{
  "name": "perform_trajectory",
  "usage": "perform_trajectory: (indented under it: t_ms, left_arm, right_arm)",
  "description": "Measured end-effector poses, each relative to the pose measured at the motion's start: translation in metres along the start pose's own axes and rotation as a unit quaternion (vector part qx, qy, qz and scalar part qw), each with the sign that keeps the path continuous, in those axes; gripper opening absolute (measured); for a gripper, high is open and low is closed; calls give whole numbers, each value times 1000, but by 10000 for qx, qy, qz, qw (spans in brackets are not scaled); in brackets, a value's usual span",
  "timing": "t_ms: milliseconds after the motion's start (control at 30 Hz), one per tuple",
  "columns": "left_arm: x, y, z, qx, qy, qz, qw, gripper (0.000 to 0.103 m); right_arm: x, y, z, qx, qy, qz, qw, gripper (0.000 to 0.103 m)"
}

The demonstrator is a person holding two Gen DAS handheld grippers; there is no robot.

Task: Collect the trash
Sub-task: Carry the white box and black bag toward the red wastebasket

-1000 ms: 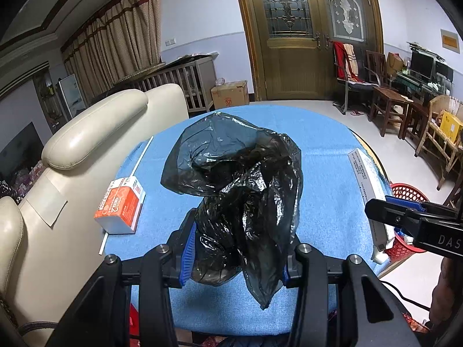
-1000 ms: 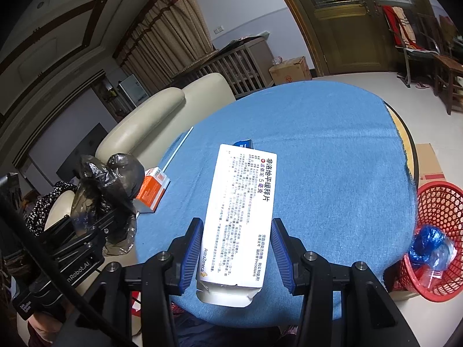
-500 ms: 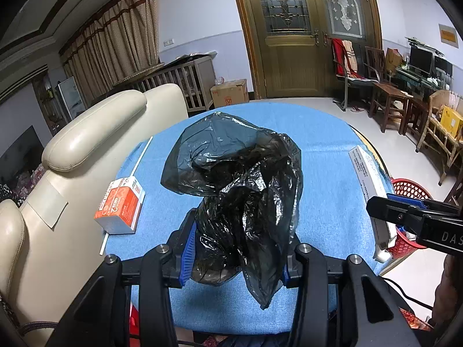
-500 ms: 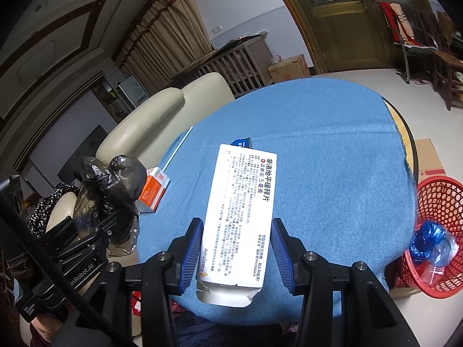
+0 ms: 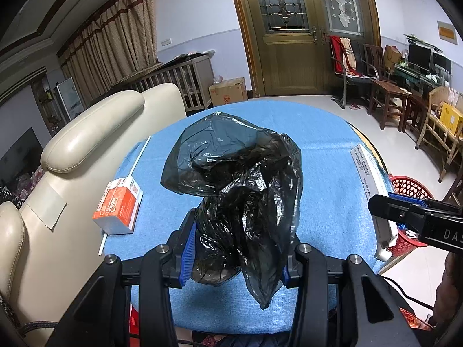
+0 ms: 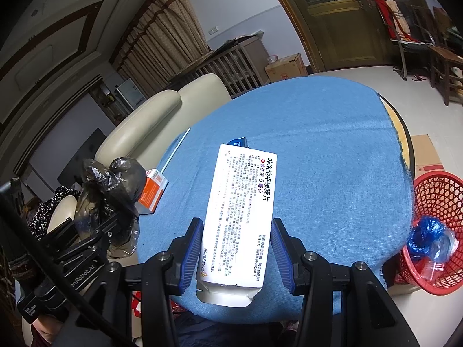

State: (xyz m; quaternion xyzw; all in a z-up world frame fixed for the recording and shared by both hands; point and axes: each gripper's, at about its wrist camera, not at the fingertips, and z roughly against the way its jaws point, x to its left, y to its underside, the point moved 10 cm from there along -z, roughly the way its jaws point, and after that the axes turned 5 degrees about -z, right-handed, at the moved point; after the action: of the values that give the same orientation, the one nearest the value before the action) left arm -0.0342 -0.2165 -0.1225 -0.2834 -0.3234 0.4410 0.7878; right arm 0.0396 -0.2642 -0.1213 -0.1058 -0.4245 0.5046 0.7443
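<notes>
A red basket (image 6: 434,231) is standing on the floor beside the table (image 6: 318,144), holding a crumpled blue bag (image 6: 428,240) and some clear plastic. Nothing is differing from a second ago: the left claw (image 5: 235,248) is still gripping a crinkled, glossy black bag (image 5: 240,190) above the table's near edge, and the right claw (image 6: 237,248) is still clamping a long white box (image 6: 240,217) printed with dense text, its near flap hanging open. An orange box (image 5: 118,208) is lying on a white stick (image 5: 139,159) at the table's left edge.
</notes>
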Motion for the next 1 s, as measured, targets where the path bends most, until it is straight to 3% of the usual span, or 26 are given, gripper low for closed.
perform_trajectory:
  t_ms: [1000]
  left_arm:
    - [-15, -3, -6, 34, 74, -251, 9997, 47]
  right_arm:
    - [-6, 3, 10, -143, 8, -275, 9995, 50]
